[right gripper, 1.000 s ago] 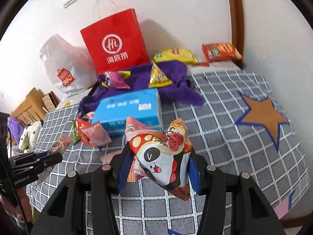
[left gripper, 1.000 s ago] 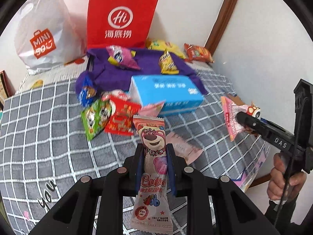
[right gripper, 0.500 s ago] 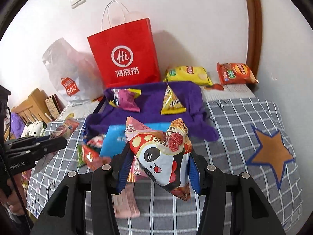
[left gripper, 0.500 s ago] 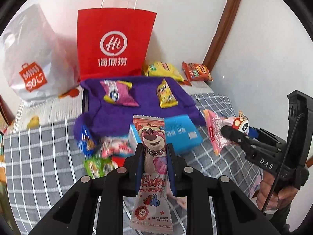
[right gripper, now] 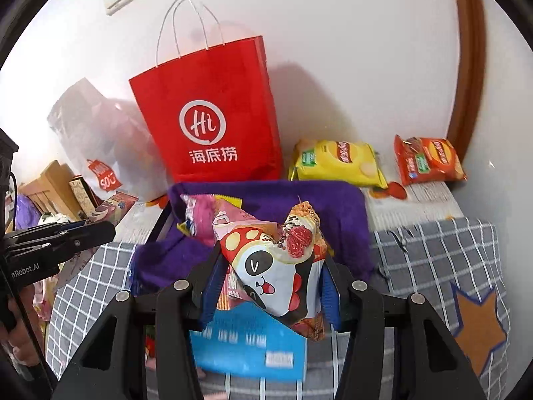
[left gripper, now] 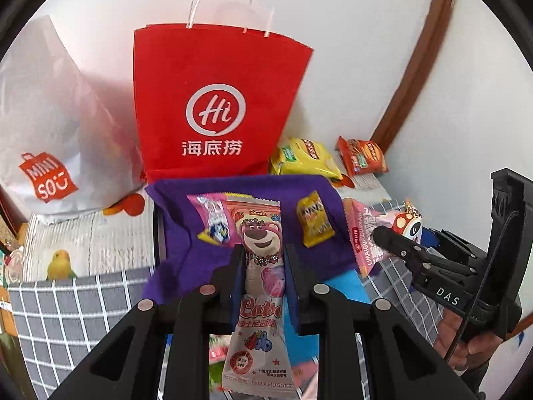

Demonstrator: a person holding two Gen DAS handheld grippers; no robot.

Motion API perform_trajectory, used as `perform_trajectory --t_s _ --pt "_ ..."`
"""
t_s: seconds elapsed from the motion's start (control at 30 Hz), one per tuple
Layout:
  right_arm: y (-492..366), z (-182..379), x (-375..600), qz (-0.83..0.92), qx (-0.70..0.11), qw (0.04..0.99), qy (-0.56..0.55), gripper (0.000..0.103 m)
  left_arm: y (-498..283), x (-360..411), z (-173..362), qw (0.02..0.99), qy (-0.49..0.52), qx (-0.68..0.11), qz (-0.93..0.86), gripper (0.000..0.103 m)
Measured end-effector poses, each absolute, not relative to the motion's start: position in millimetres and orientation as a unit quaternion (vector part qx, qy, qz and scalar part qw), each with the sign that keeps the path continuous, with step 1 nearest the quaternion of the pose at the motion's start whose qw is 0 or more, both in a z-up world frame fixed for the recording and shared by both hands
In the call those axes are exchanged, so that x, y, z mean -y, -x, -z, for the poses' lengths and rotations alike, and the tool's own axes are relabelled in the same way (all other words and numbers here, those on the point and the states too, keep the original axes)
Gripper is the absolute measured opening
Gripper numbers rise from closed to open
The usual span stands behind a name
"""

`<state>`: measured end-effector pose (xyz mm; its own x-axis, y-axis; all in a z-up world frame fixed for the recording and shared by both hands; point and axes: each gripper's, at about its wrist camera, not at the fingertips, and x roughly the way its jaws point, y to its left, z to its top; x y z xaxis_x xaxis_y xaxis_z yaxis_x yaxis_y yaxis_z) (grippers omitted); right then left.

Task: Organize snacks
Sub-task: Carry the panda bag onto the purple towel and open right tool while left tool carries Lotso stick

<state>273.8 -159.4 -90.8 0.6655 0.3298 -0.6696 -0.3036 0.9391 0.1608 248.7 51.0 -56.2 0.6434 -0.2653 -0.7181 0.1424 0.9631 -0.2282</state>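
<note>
My left gripper (left gripper: 261, 256) is shut on a pink Lotso bear snack packet (left gripper: 260, 286), held upright above the purple cloth (left gripper: 293, 253). My right gripper (right gripper: 266, 266) is shut on a panda snack bag (right gripper: 276, 266) together with a pink packet (right gripper: 233, 220); it shows at the right of the left wrist view (left gripper: 383, 233). On the purple cloth lie a pink packet (left gripper: 211, 216) and a small yellow packet (left gripper: 314, 223). A red paper bag (left gripper: 213, 100) stands behind the cloth against the wall.
A white Miniso bag (left gripper: 50, 133) stands left of the red bag. Yellow (right gripper: 336, 163) and orange (right gripper: 426, 160) chip bags lie by the wall at right. A blue tissue box (right gripper: 250, 340) sits under my right gripper on the grey checked bedsheet (right gripper: 433, 250).
Both grippers have moved forward and up toward the red bag with their snacks still held. The purple cloth and red bag now look closer; the blue box has dropped low in view.
</note>
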Motion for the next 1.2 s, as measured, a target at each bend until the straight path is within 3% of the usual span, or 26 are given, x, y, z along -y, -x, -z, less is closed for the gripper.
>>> perform_trajectory --t_s 0.6,1.2 --pt "-356.9 133.2 129.4 -0.207 -0.424 0.882 -0.007 0.051 -331.4 -72.9 103.2 0.878 0.109 -0.456 0.098 0.021" --pt "-369.0 170.4 121.8 -0.208 -0.484 0.848 0.054 0.052 -344.4 -59.2 135.8 0.851 0.091 -0.504 0.116 0.021"
